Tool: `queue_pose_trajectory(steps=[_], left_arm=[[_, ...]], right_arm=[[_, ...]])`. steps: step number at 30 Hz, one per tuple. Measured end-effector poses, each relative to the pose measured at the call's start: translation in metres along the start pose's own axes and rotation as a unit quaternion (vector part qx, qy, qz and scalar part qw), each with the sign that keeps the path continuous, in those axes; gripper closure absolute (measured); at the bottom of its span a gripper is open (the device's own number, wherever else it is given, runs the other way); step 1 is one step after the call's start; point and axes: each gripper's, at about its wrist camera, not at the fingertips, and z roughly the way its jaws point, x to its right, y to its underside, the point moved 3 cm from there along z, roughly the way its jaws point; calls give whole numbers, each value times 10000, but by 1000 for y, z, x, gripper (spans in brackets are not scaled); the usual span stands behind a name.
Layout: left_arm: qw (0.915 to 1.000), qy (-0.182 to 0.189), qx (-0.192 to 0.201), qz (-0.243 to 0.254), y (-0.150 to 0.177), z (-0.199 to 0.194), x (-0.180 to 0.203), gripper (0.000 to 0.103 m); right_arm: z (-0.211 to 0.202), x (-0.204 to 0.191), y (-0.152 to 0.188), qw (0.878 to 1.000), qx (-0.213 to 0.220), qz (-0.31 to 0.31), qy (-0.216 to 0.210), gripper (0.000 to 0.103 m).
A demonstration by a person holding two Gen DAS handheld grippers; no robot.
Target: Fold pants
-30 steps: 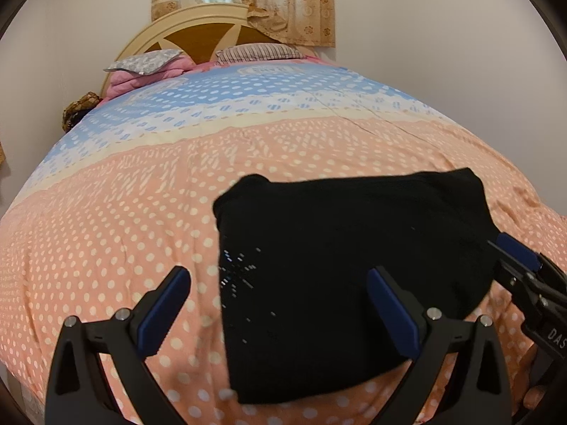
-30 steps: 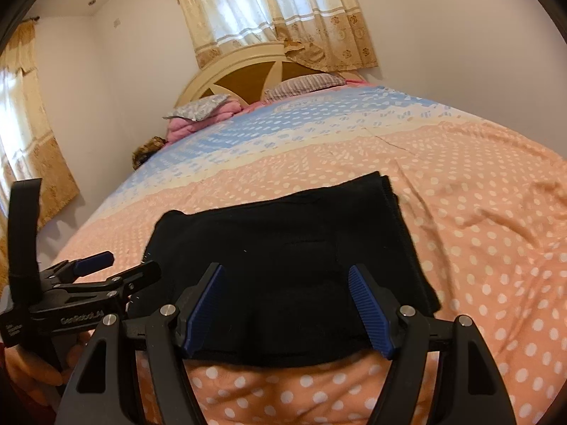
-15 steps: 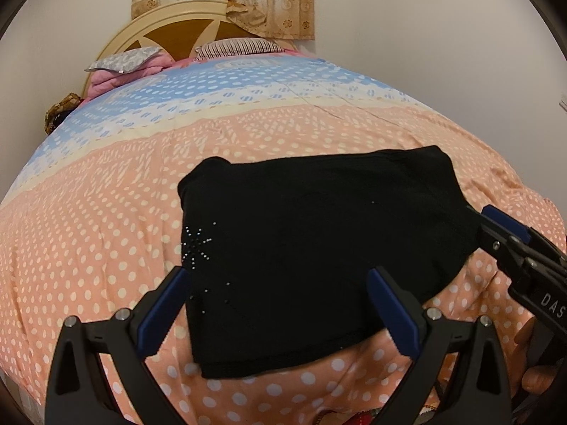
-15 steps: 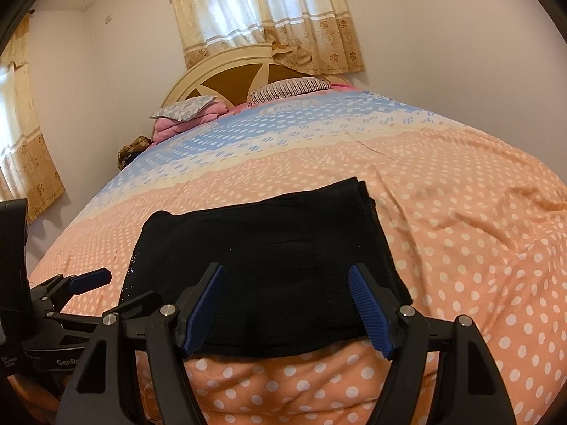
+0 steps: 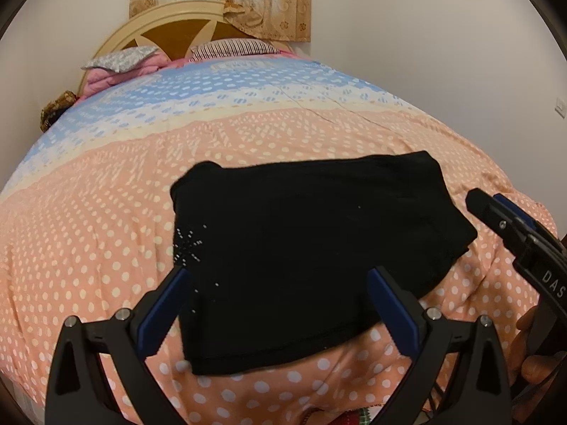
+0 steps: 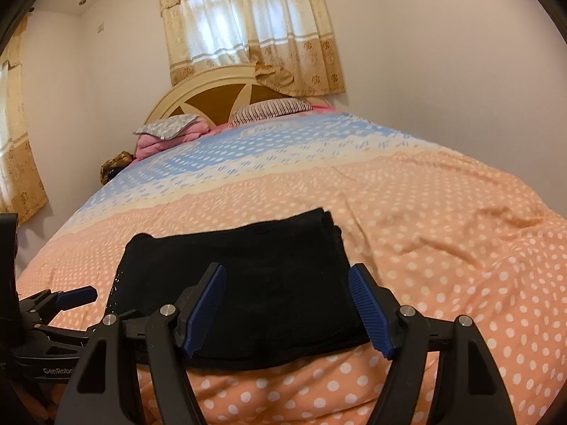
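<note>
The bed (image 5: 106, 248), spread ahead of both tools, is covered by a soft quilted spread, peach with pale dots near the grippers and blue-and-cream farther off; shallow creases are seen beyond the right hand-held gripper (image 6: 287, 306). Such a yielding, slightly wrinkled surface could be dragged along if the cloth on it were pulled, and the stack could be skewed.

The pants (image 5: 312, 248) are laid just ahead of and between the fingers of the left hand-held gripper (image 5: 276, 311), as a compact dark rectangle of matte, fuzzy knit, with a small sprinkle of shiny studs at its left edge. The folding is judged to be nearly or fully done. In the right wrist view, layered edges are shown at the far right corner, slightly stepped; a careless nudge there could open the layers. The near hem lies close to the bed's front edge, so a pull toward the grippers could slide the bundle off.

Both hand-held grippers are held with jaws spread wide and nothing between them, apparently hovering over the near part of the pants. Their blue ribbed pads (image 6: 368, 310) could snag the fuzzy knit if lowered and closed on one layer only.
</note>
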Motion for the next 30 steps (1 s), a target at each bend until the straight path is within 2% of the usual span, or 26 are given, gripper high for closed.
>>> queue_pose_trajectory(steps=[9, 16, 30], left_arm=[[9996, -236, 101, 77, -3, -2, -4, 1], [9991, -391, 174, 25, -5, -11, -9, 1], [9962, -738, 455, -43, -12, -34, -15, 1]], right_arm=[[-1, 3, -3, 10000, -21, 53, 10, 30], [-18, -10, -13, 9993, 270, -231, 129, 30], [-41, -21, -25, 9981, 565, -239, 60, 29]])
